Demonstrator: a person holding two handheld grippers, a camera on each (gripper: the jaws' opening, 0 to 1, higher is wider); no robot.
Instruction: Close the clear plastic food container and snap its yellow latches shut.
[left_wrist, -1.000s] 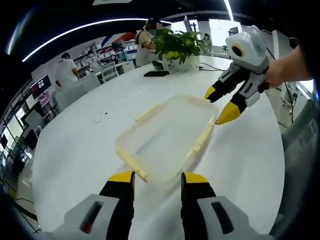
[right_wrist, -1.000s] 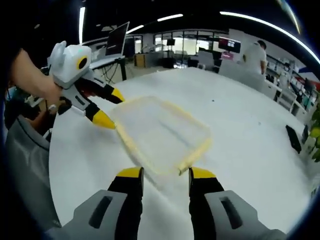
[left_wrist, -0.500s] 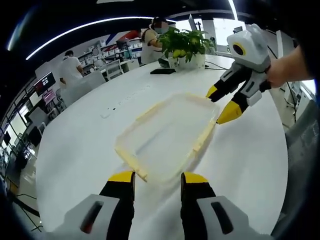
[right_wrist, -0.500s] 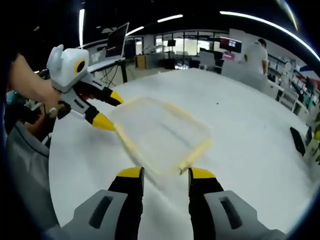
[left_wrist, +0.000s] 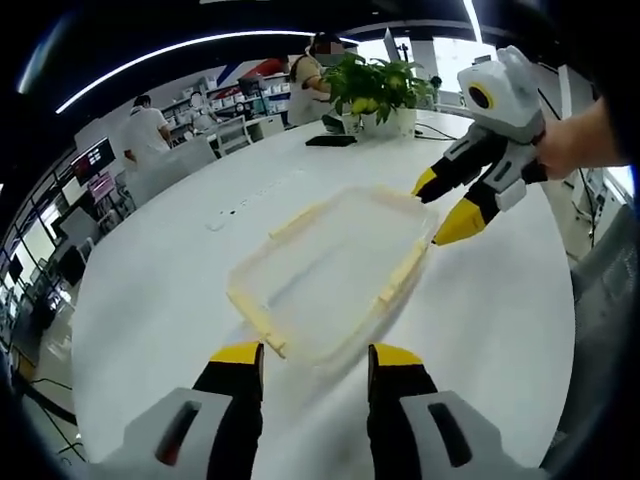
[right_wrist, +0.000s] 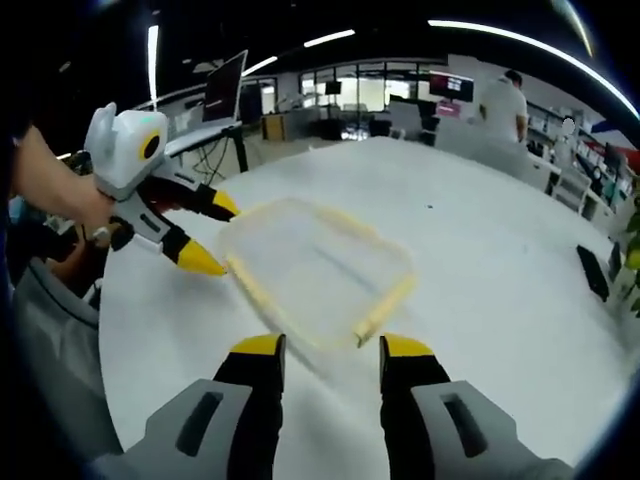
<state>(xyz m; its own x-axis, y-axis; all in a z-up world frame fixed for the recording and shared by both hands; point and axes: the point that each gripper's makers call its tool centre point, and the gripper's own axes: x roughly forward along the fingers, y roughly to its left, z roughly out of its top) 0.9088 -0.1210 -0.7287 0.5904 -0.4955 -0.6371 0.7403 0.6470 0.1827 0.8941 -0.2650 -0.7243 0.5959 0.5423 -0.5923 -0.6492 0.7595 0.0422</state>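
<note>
Container (left_wrist: 330, 275) on table between both spread tools: left tool (left_wrist: 312, 362), right tool (right_wrist: 324, 350).

White table (left_wrist: 150, 290) carries clear container (left_wrist: 325, 275), potted plant (left_wrist: 375, 95), black phone (left_wrist: 330, 141).

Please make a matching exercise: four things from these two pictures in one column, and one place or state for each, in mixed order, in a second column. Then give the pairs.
Things:
1. clear food container
2. potted plant
3. left tongs
4. black phone

Places or states:
A. open, just short of the container's near edge
B. flat on the white table, lid on
C. far edge of the table, green leaves
D. lies near the table's right edge

Pairs: 1-B, 2-C, 3-A, 4-D
</note>
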